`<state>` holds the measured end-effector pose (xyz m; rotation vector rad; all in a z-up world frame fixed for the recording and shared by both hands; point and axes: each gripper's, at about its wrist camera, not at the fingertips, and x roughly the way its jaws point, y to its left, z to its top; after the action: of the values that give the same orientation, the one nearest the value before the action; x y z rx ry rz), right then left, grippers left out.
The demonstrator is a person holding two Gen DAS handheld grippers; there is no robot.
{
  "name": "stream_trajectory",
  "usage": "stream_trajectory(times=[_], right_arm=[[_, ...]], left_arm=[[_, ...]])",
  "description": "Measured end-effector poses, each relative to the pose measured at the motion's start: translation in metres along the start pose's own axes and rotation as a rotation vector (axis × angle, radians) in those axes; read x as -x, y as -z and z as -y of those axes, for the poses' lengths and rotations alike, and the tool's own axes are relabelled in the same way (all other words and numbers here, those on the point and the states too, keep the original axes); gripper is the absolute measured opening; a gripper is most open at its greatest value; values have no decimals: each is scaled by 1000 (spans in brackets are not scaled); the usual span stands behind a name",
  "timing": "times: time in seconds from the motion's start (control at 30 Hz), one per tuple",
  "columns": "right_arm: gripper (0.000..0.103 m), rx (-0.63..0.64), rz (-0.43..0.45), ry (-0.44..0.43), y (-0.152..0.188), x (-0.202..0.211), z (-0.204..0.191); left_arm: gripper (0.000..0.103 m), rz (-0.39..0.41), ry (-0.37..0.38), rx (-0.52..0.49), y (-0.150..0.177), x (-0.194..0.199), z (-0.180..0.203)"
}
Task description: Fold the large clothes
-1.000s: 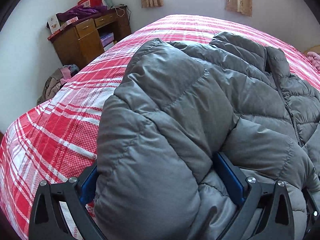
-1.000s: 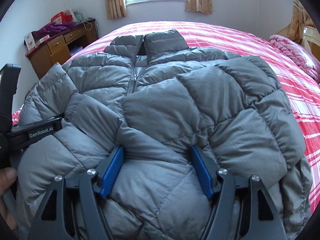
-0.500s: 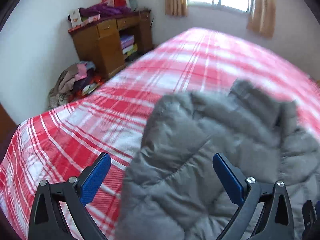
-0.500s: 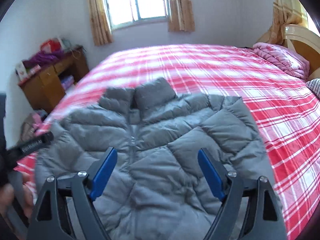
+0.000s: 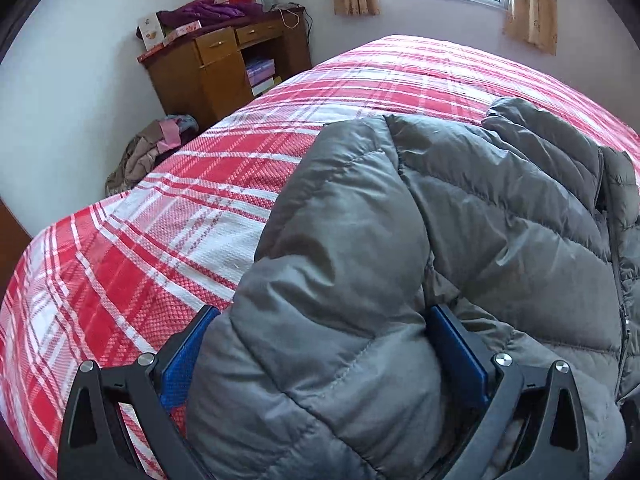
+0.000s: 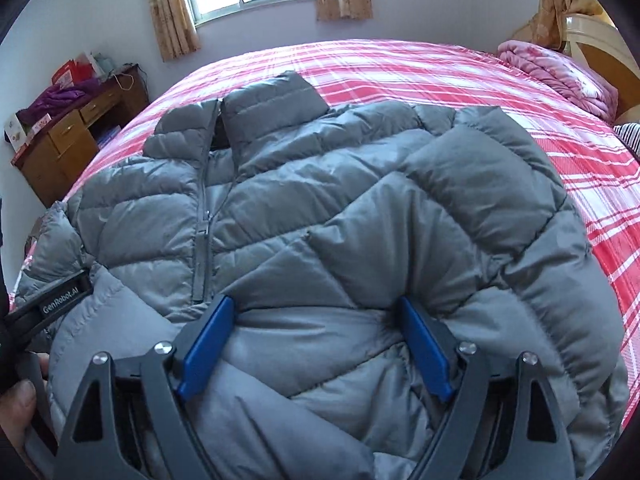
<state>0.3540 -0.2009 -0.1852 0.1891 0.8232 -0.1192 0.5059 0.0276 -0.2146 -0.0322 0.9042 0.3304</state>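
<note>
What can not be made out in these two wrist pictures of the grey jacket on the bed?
1. Left wrist view: whether the left gripper really grips the jacket; puffed fabric fills the gap and covers its pads.
2. Right wrist view: the jacket's near edge, hidden under the right gripper, whose jaws are opening with fabric between them, and cut off by the bottom edge.
3. Left wrist view: the print on the boxes on the desk, too small.

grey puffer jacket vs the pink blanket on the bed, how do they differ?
Colour: the jacket is grey, the pink blanket is pink.
Pose: the jacket lies spread out, front up, with its zipper showing. The pink blanket is bunched in a heap.
Place: the jacket is at the near edge. The pink blanket is at the far end by the headboard.
Shared: both are puffy and lie on the red plaid bed.
</note>
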Motion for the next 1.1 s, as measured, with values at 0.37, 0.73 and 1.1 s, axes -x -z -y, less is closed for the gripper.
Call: stream_trajectory(times=[0.37,0.73,1.1], right_arm=[[90,38,-5,48,1,-3,-8],[99,48,-31,29,-1,-6,-10],[101,14,-49,-91,-93,9,26]], left_arm=[[102,6,1,1,0,0,0],[102,-79,35,-19,-16,8,-10],[102,-55,160,-57,-119,25,34]])
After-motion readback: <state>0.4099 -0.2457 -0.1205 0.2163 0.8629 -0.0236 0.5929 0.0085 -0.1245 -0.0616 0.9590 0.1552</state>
